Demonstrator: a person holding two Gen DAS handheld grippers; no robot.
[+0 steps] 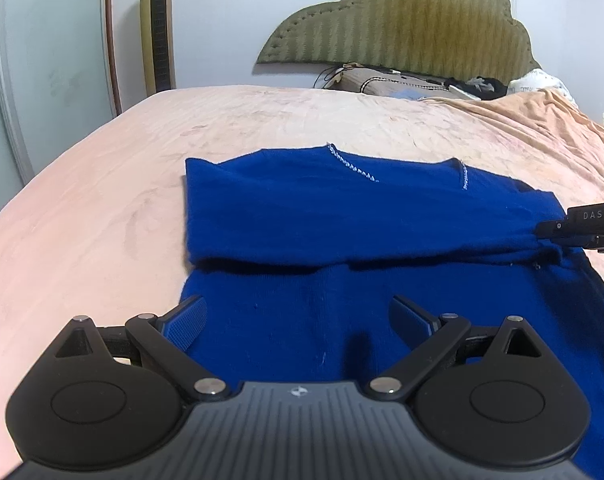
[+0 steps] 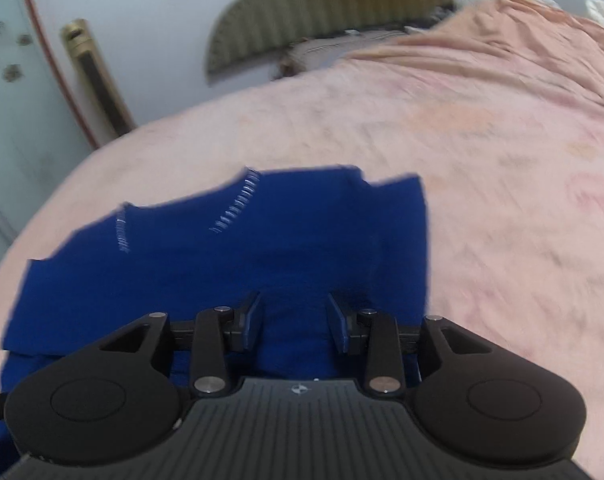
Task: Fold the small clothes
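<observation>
- The blue garment (image 1: 341, 216) is lying folded over itself on the pink bed (image 1: 102, 200).
- The left claw (image 1: 298, 320) is hovering wide open above its near part.
- The right claw (image 2: 294, 320) is standing parted at its right edge, seemingly gripping nothing.

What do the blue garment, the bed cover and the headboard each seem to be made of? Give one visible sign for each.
Blue garment: probably a soft knit, matte and slightly fuzzy, with pale stitched seams.
Bed cover: likely plush fleece or velvet, pink, showing brushed marks and soft creases.
Headboard: seemingly padded, upholstered fabric, olive, with ribbed channels and a stitched border.
</observation>
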